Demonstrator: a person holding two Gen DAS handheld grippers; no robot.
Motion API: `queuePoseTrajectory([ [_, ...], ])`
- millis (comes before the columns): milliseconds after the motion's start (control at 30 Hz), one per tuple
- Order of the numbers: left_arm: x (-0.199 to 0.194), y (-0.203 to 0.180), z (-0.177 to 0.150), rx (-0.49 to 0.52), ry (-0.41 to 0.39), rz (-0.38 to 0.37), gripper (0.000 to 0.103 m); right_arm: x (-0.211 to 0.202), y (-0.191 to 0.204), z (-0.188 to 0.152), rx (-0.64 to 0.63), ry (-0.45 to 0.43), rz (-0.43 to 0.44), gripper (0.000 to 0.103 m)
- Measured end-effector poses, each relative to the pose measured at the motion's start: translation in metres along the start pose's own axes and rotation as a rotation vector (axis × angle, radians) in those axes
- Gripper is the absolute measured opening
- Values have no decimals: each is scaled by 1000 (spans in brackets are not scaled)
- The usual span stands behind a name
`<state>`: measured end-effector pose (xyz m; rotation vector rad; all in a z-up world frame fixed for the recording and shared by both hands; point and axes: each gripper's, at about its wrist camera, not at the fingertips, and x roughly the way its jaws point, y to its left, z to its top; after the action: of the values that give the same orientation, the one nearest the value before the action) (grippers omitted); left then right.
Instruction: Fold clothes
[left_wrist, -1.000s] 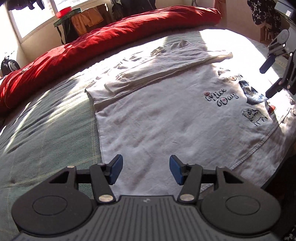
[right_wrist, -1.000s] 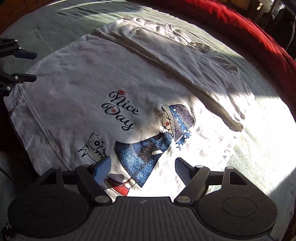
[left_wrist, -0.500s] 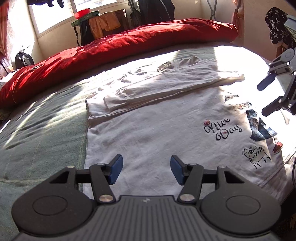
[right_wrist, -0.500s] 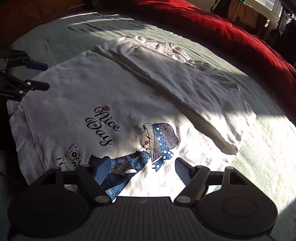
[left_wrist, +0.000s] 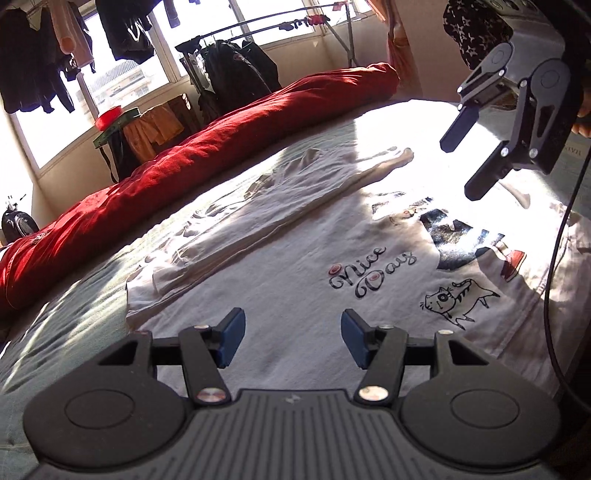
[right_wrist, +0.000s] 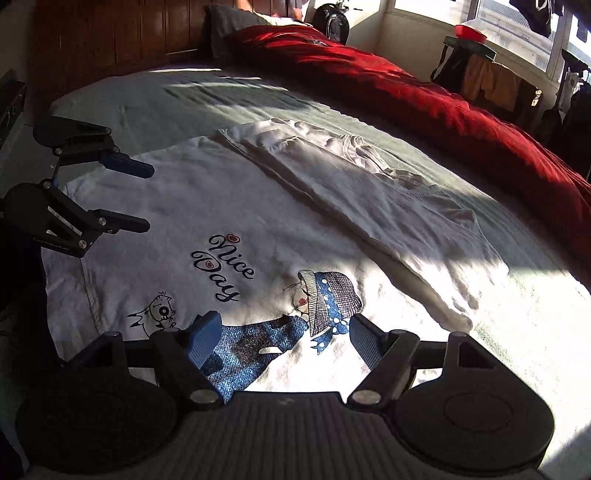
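My left gripper (left_wrist: 292, 341) hovers over the white T-shirt (left_wrist: 295, 295), its blue-padded jaws apart and empty. My right gripper (right_wrist: 284, 338) is likewise spread wide, holding nothing. The shirt, soft creased cotton printed "Nice Day", lies flat on the pale green bed sheet (right_wrist: 155, 99), its far side folded into a long band. A rumpled red duvet (left_wrist: 207, 147) lies beyond. Only the left view shows the clothes rack (left_wrist: 236, 66); only the right shows the wooden headboard (right_wrist: 118, 33).

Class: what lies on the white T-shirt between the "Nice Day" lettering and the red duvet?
A folded-over strip of the T-shirt, its sleeve, then bare green sheet, clearest in the right wrist view.
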<state>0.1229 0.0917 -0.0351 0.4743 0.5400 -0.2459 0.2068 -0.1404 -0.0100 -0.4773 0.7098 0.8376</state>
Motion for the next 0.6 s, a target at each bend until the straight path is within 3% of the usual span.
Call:
queuePoseTrajectory([
  [100,-24,-18,-6,49,-61,0,62,-27,14,-18,12,-63,-50,81],
  [167,-33,-24,-8,50,-49,-7,64,-40,23,-31,48,-87,-69,81],
  [467,-51,-53,-16,235,-19,29,64,-45,69,-63,74,-134,-156,81],
  [600,-61,-65,-28,326,-26,27,64,-33,103,-72,-41,-101,-158,81],
])
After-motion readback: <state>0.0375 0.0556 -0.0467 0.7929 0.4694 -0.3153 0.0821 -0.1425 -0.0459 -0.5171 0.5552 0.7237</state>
